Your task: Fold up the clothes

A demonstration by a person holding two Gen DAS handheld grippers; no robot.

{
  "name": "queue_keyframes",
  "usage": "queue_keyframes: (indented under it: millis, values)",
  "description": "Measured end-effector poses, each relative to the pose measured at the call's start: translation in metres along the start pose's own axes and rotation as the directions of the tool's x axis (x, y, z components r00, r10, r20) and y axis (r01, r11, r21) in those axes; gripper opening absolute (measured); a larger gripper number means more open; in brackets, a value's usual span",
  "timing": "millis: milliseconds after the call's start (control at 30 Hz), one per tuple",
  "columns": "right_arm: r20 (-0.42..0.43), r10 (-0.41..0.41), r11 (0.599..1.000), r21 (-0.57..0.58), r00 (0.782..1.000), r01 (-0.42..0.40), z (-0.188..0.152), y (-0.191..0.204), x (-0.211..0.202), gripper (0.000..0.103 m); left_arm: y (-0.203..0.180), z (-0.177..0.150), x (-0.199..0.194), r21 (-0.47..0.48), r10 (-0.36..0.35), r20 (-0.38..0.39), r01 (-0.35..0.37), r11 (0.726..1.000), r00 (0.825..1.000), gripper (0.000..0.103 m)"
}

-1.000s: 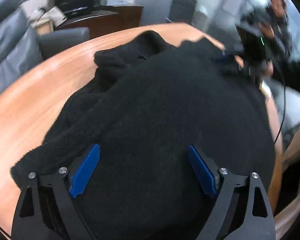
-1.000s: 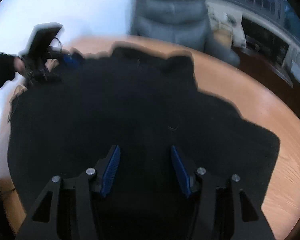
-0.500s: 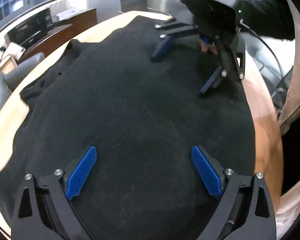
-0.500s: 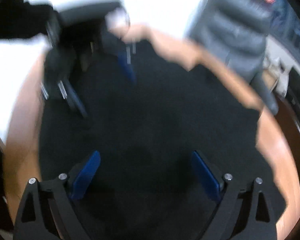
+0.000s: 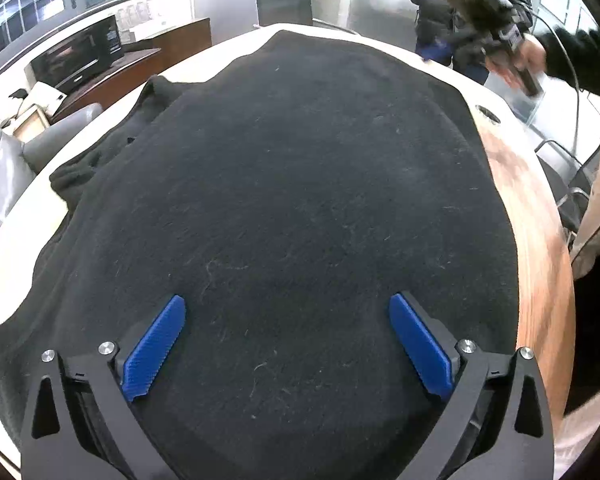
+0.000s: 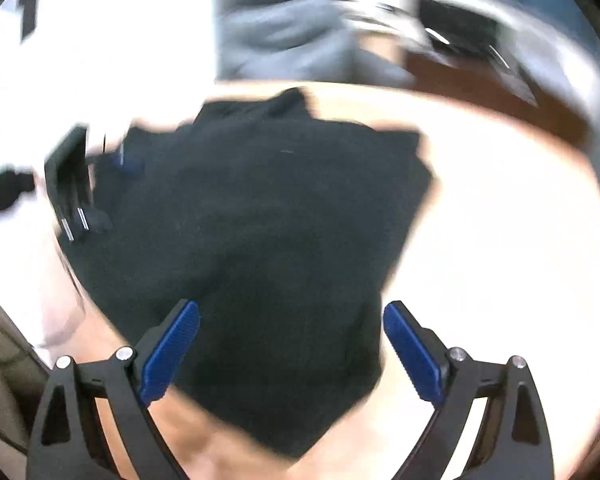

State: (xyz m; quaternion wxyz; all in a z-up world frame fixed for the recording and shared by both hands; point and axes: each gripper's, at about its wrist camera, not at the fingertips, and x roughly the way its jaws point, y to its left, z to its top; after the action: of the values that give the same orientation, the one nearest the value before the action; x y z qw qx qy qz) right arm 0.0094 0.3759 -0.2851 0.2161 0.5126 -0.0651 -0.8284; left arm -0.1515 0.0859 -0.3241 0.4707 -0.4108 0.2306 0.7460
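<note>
A black fleece garment lies spread flat over a round wooden table. My left gripper hovers open and empty just above the garment's near part, blue pads wide apart. In the left wrist view my right gripper is raised in a hand at the far right, blurred. In the blurred right wrist view the right gripper is open and empty above the garment's near corner. The left gripper shows at the garment's left edge.
A bunched sleeve lies at the garment's far left edge. Grey armchairs stand left of the table, and a dark cabinet with a screen behind. A person in a dark jacket stands beyond the far edge. A cable hole sits in the tabletop.
My right gripper has lifted off the garment and pulled back up and to the right. The left gripper's view has swung across the flat garment. Both stay open.
</note>
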Motion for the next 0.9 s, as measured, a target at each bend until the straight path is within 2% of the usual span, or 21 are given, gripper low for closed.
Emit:
queue_keyframes:
  millis: [67, 100, 200, 300, 500, 600, 700, 767, 800, 833, 900]
  values:
    - [-0.005, 0.029, 0.984, 0.176, 1.0, -0.028, -0.03, -0.03, -0.008, 0.098, -0.008, 0.015, 0.011, 0.005, -0.013, 0.015, 0.013, 1.0, 1.0, 0.103]
    - [-0.019, 0.021, 0.98, 0.199, 1.0, -0.017, -0.041, -0.037, -0.006, 0.098, -0.012, 0.023, 0.017, 0.014, -0.018, 0.022, 0.018, 1.0, 1.0, 0.103]
    - [0.015, -0.026, 0.981, 0.195, 1.0, 0.022, -0.051, -0.057, 0.0, 0.098, -0.019, 0.043, 0.031, 0.042, -0.032, 0.032, 0.031, 0.999, 0.999, 0.103]
    - [0.084, -0.033, 0.97, 0.242, 0.996, 0.012, -0.047, -0.079, -0.002, 0.099, -0.02, 0.054, 0.038, 0.047, -0.034, 0.033, 0.033, 0.998, 0.999, 0.103]
    - [0.192, -0.106, 0.945, 0.326, 0.976, 0.039, -0.062, -0.103, -0.035, 0.099, -0.02, 0.061, 0.044, 0.044, -0.029, 0.03, 0.028, 0.999, 0.999, 0.103]
    - [0.211, -0.087, 0.923, 0.385, 0.974, -0.002, -0.079, -0.113, -0.036, 0.099, -0.02, 0.059, 0.043, 0.043, -0.03, 0.026, 0.029, 0.999, 0.999, 0.103]
    - [0.224, -0.03, 0.935, 0.35, 0.974, -0.052, -0.069, -0.103, -0.021, 0.098, -0.021, 0.062, 0.045, 0.042, -0.029, 0.024, 0.028, 0.999, 0.999, 0.103]
    - [0.212, -0.009, 0.942, 0.329, 0.977, -0.063, -0.06, -0.092, -0.009, 0.086, -0.024, 0.059, 0.042, 0.04, -0.029, 0.025, 0.028, 0.999, 0.999, 0.103]
    - [0.206, 0.002, 0.946, 0.318, 0.979, -0.069, -0.055, -0.086, -0.002, 0.061, -0.024, 0.06, 0.043, 0.038, -0.027, 0.025, 0.026, 0.999, 0.999, 0.103]
    - [0.199, 0.012, 0.949, 0.307, 0.98, -0.074, -0.051, -0.08, 0.004, 0.045, -0.024, 0.061, 0.043, 0.036, -0.026, 0.025, 0.025, 0.999, 0.999, 0.103]
    - [0.196, 0.006, 0.936, 0.343, 0.981, -0.074, -0.05, -0.077, 0.009, 0.041, -0.025, 0.06, 0.043, 0.034, -0.024, 0.026, 0.023, 0.999, 0.999, 0.103]
